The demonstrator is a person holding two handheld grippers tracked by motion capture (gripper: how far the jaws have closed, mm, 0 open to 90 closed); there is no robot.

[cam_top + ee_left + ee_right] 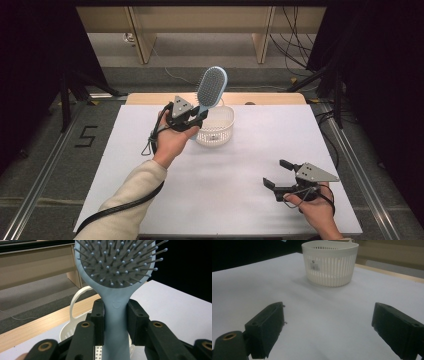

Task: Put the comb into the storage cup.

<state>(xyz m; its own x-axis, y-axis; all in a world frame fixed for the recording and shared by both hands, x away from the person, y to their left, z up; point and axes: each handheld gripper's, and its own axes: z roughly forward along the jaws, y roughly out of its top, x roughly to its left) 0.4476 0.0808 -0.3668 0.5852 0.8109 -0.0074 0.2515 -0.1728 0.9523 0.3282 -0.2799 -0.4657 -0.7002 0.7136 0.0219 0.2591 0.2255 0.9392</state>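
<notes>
A light blue hairbrush (211,88) stands upright in my left gripper (194,116), bristle head up, just left of and above the white slatted basket (222,131). In the left gripper view the two black jaws press on both sides of the hairbrush handle (115,322), with the bristle head (117,260) above and the basket (72,325) behind and below. My right gripper (278,174) rests near the table's front right, jaws wide apart with nothing between them. In the right gripper view the basket (330,263) stands farther off on the white table top (329,315).
The white table (235,180) has a wooden strip along its far edge (270,98). Wooden furniture legs (142,40) and cables stand on the floor beyond. Dark stands flank the table at both sides.
</notes>
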